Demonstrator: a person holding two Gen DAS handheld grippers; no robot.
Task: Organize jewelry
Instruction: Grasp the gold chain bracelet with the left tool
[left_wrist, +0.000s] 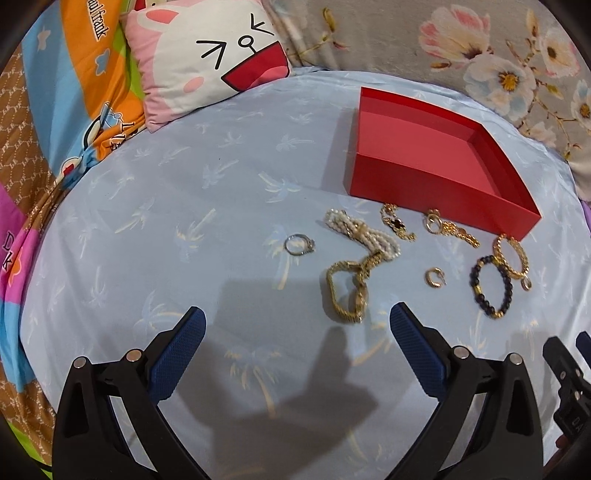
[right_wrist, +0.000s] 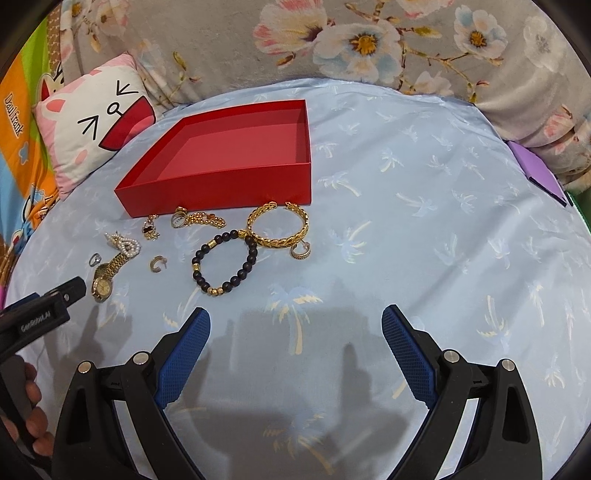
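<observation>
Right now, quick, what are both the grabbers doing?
Left gripper: open, holding nothing, above the sheet near the watch.
Right gripper: open, holding nothing, near the bead bracelet.

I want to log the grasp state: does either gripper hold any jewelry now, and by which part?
Nothing is held. The left gripper and the right gripper are both open above the blue sheet, and the jewelry lies beside the empty red box.
</observation>
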